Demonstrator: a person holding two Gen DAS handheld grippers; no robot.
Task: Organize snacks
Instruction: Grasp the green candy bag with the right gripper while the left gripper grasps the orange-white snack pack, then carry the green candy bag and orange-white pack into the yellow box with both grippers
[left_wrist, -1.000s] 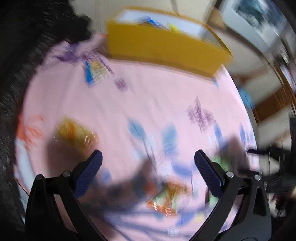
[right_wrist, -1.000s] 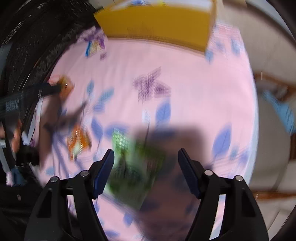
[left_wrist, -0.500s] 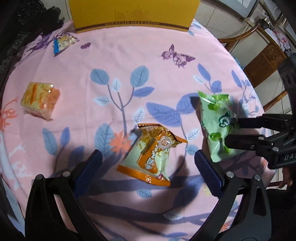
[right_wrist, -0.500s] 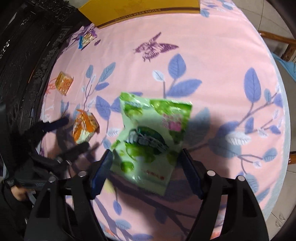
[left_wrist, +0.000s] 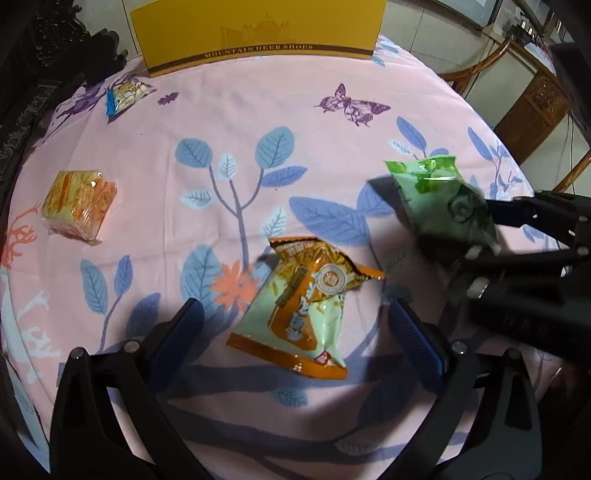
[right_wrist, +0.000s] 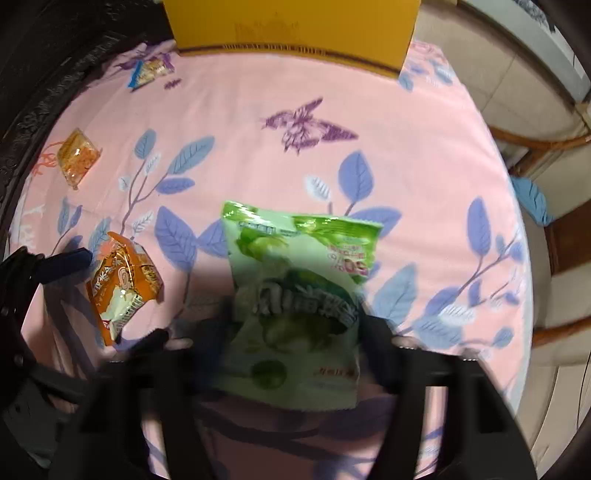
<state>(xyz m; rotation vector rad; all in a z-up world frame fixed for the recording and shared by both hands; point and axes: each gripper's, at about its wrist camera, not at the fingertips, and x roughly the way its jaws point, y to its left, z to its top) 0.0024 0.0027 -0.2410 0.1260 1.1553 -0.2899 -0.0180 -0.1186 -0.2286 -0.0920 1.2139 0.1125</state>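
Both tongs differ: right tongs (right_wrist: 295, 325) closing around the green packet (right_wrist: 299, 280) (blurred), left tongs (left_wrist: 295, 332) wide over the orange packet (left_wrist: 303, 306).

Setting: domestic room, likely a dining area. Round desk (left_wrist: 258, 122) under a pink cloth printed with leaves and butterflies. Carved dark wooden furniture (left_wrist: 44, 44) left of the desk; wooden chairs (right_wrist: 535, 140) right of it; carved wooden cabinet (left_wrist: 535, 107) beyond. Pale tiled floor (right_wrist: 491, 66) around the desk.
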